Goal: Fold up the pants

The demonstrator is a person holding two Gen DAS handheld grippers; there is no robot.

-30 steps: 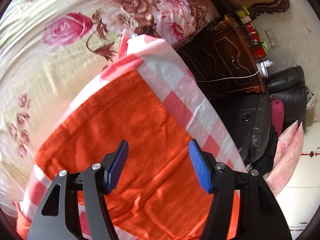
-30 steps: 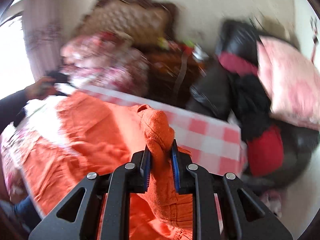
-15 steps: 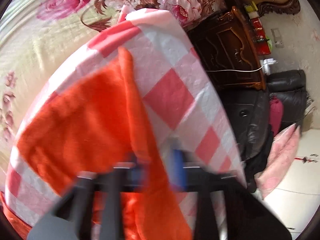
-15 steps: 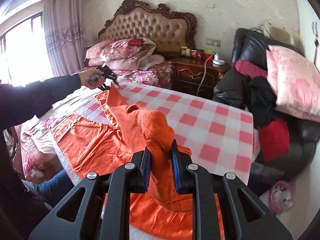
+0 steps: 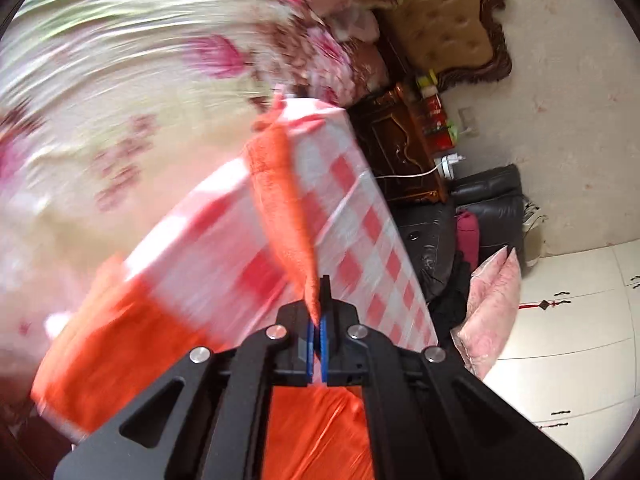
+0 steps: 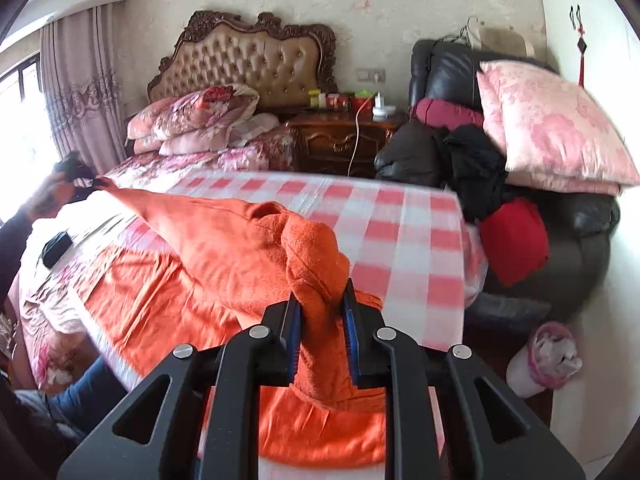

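- My right gripper (image 6: pixel 320 320) clamps a thick bunched wad of the orange pants (image 6: pixel 224 248), its jaws parted only by the cloth.
- My left gripper (image 5: pixel 319 320) is pinched tight on a thin edge of the pants.
- The pants hang stretched between both grips, lifted over the red-checked tablecloth (image 6: pixel 416 236).
- Beyond stands the bed (image 6: pixel 224 160) with its tufted headboard (image 6: pixel 248 60).

A red-and-white checked cloth (image 6: pixel 404 236) covers the table. Beyond its far edge stand a floral bed (image 6: pixel 208 160) with a tufted headboard (image 6: pixel 248 64) and a carved nightstand (image 6: pixel 340 140). A pink pillow (image 6: pixel 552 128) rests on the black armchair (image 6: pixel 580 216) past the right edge.
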